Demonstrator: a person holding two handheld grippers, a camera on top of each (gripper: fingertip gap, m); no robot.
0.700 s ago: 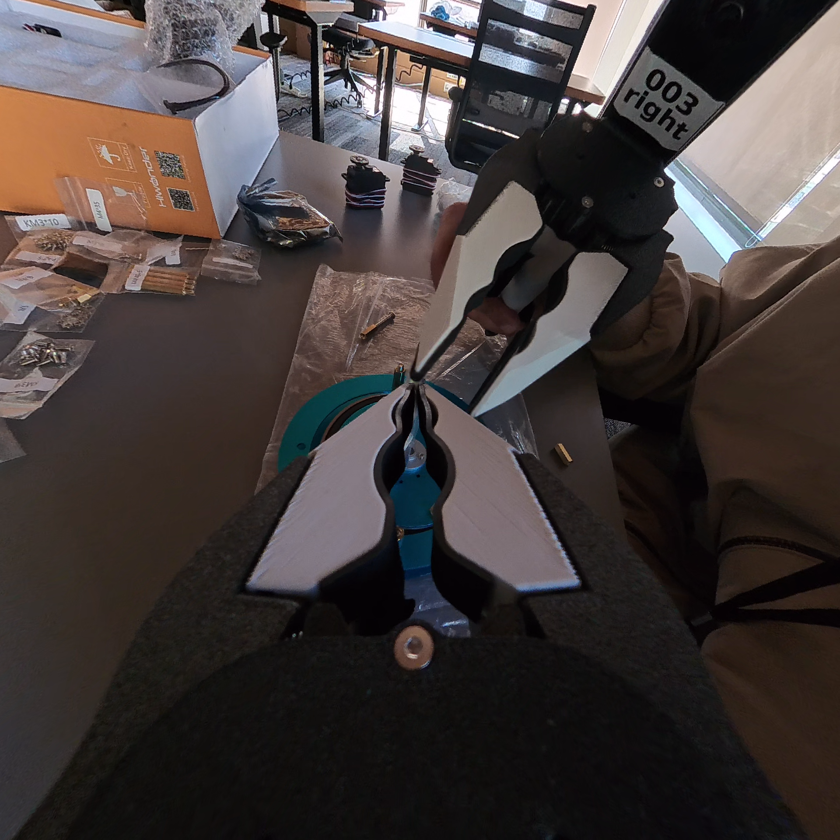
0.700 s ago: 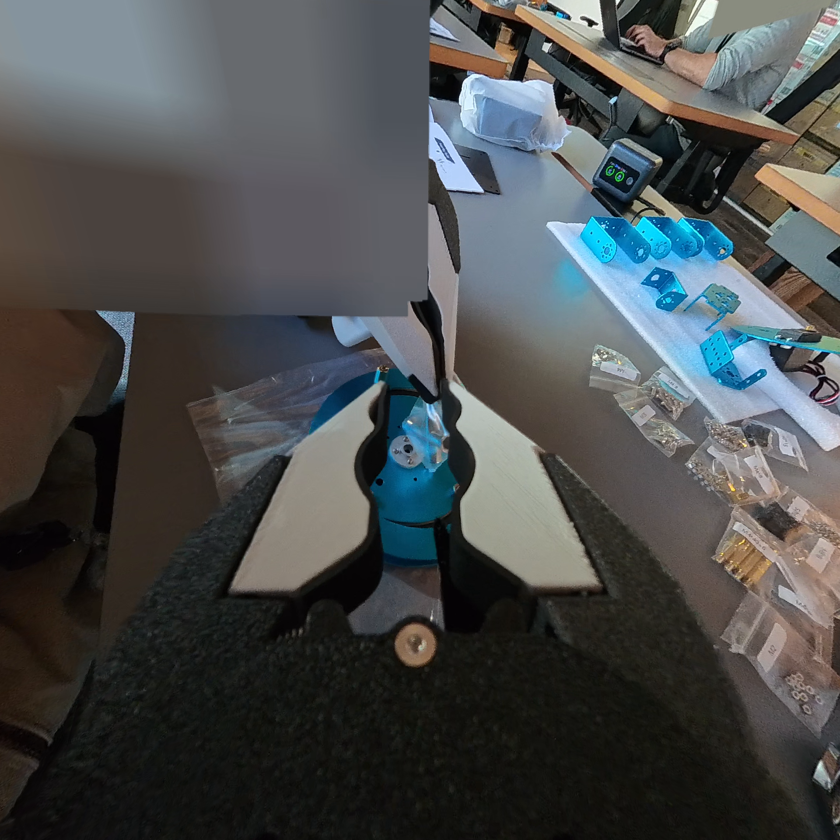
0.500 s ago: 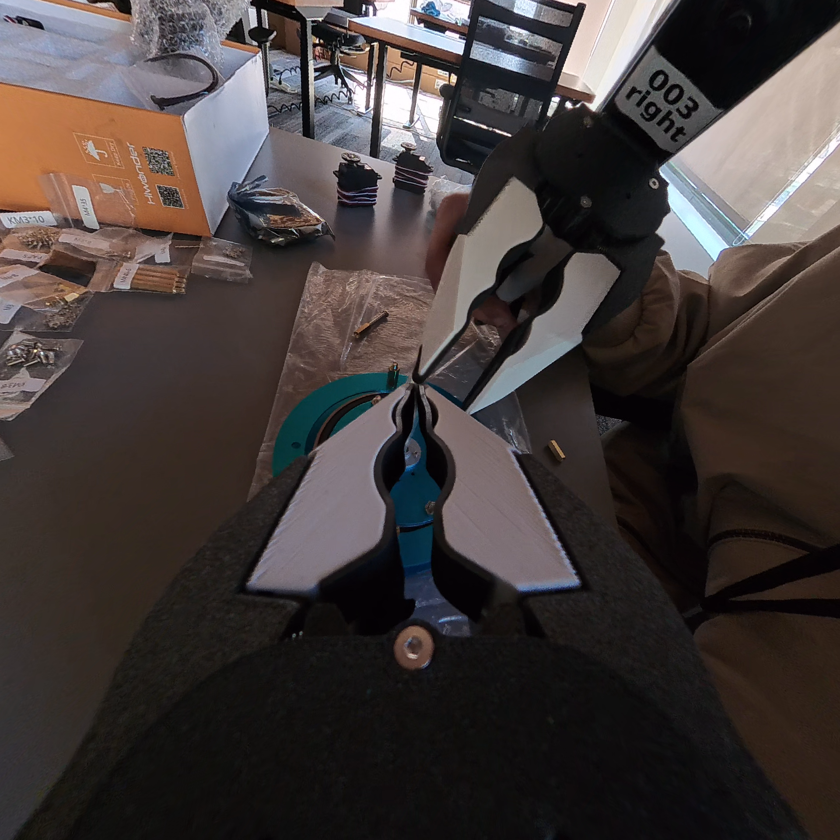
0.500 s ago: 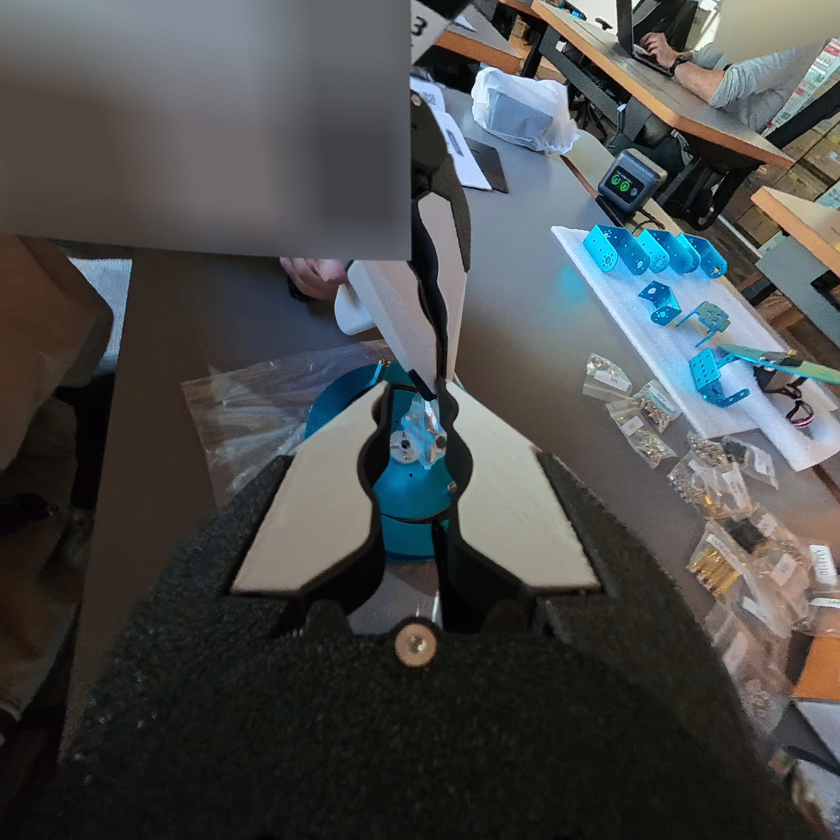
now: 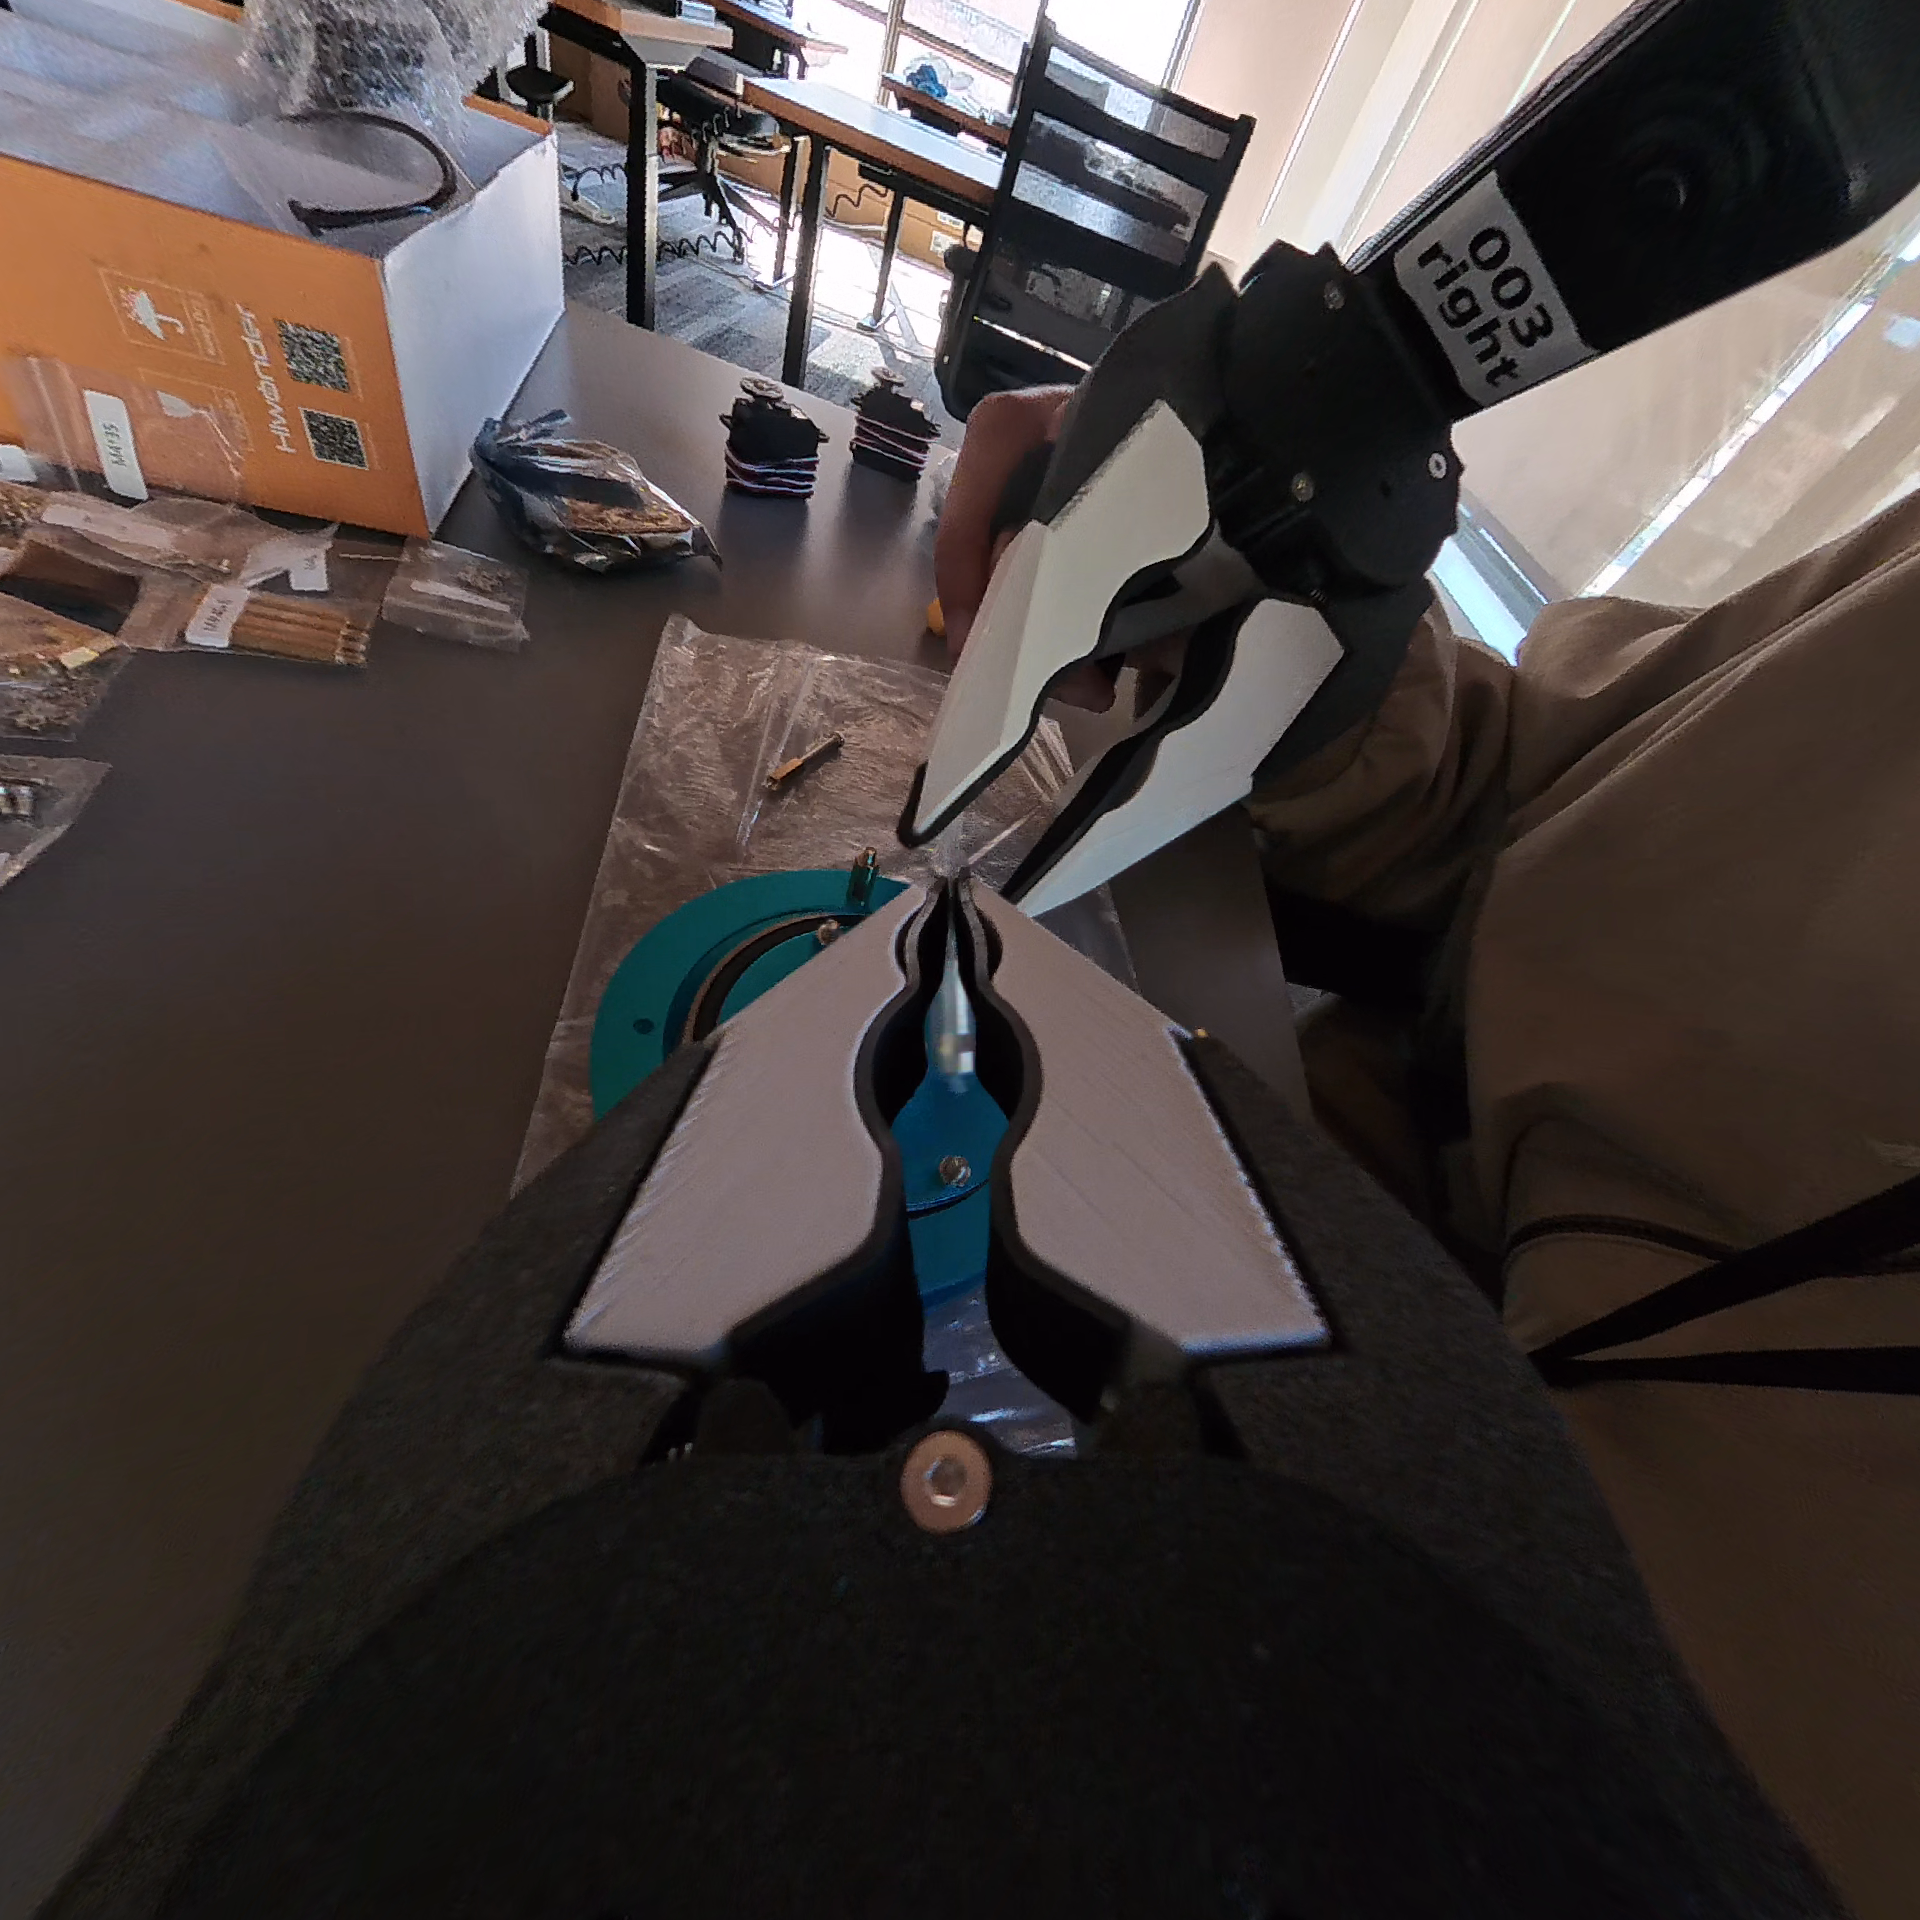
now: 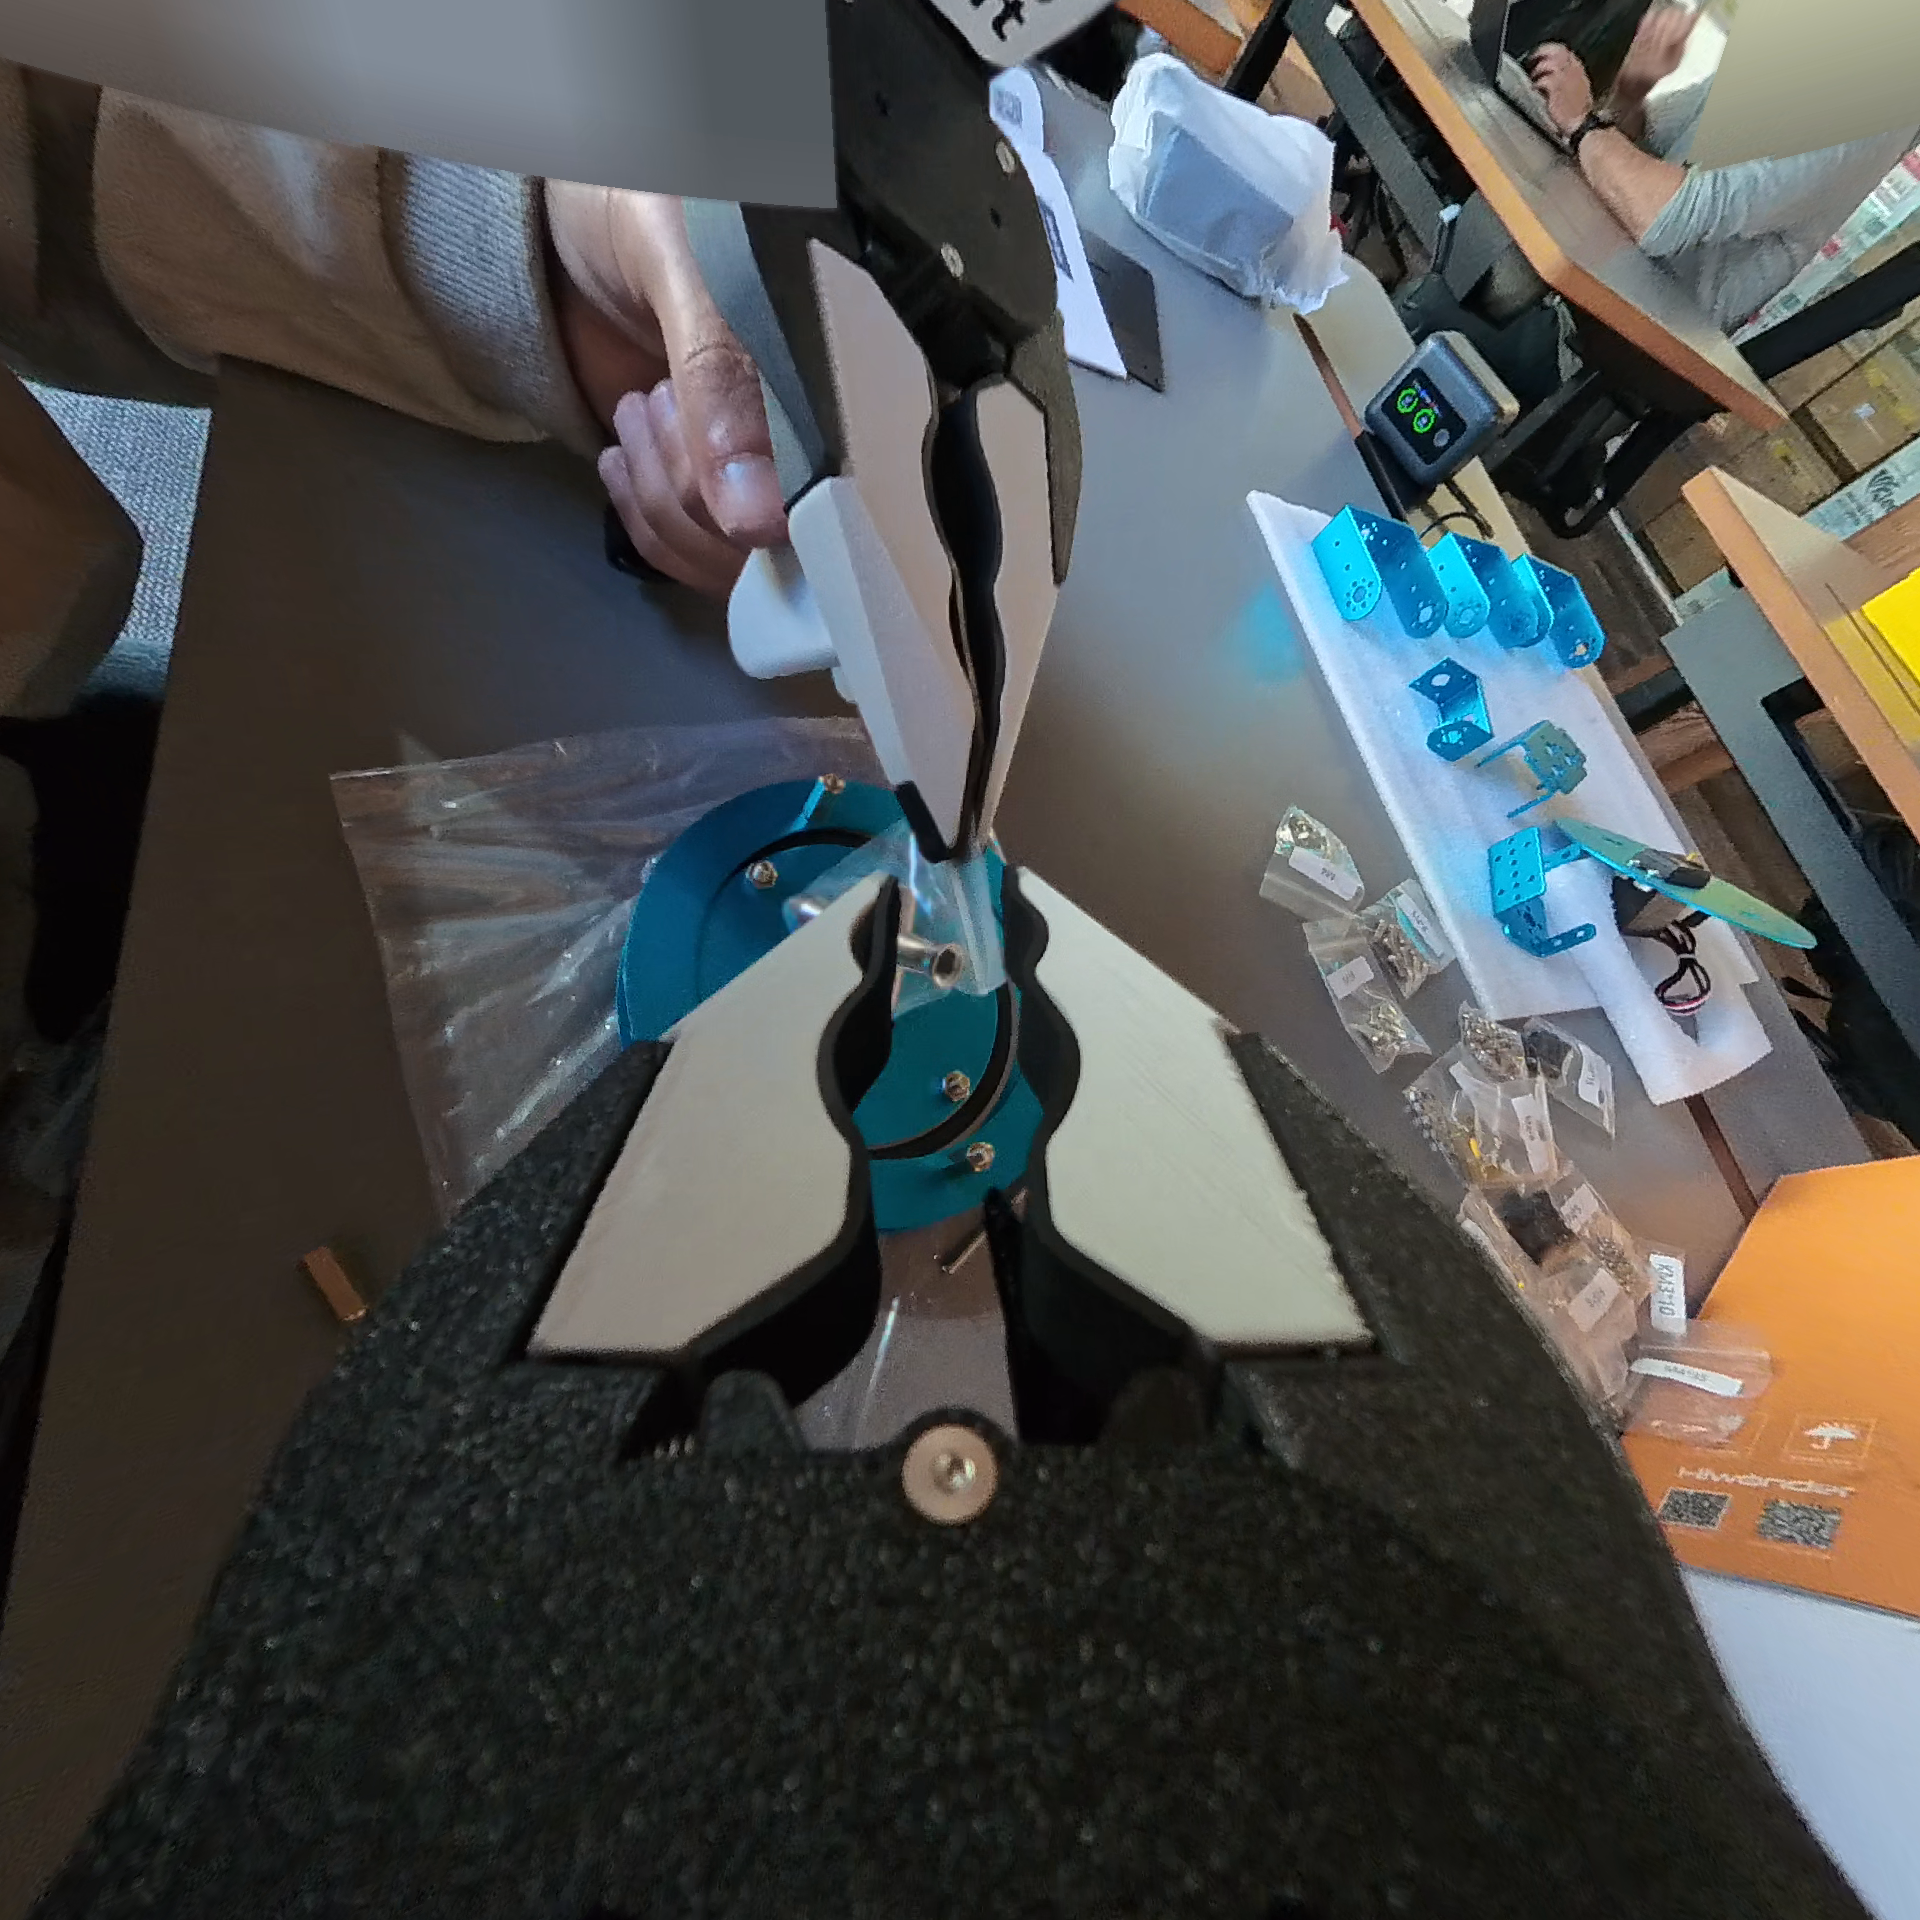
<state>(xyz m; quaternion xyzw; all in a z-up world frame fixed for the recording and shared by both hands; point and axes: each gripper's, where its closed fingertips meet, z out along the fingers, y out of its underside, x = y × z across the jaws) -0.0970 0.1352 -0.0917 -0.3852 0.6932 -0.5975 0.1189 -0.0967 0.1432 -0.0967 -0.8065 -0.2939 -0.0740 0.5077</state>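
Note:
My left gripper [image 5: 951,888] is shut on the top of a small clear bag [image 6: 940,925] that holds a silver screw [image 6: 928,958]. It hangs just above a blue round plate [image 5: 644,1029]. The plate lies on a clear plastic sheet [image 5: 727,707]. In the right wrist view the left gripper [image 6: 956,847] comes down from above, pinching the bag. My right gripper [image 6: 948,883] is open, with its fingertips on either side of the bag. It also shows in the left wrist view [image 5: 966,862], coming in from the upper right. The plate [image 6: 675,935] lies under both.
An orange and white box [image 5: 208,343] and several small parts bags [image 5: 281,623] lie at the left. Two black servos [image 5: 774,436] stand behind. A white foam pad with blue brackets [image 6: 1455,779] lies far right. A brass standoff [image 5: 805,758] lies on the sheet. A person's hand [image 6: 686,447] holds the left gripper.
Both grippers have risen a little above the blue plate. The right gripper has drawn back, so more of the left gripper and the bag shows. The left gripper keeps its hold.

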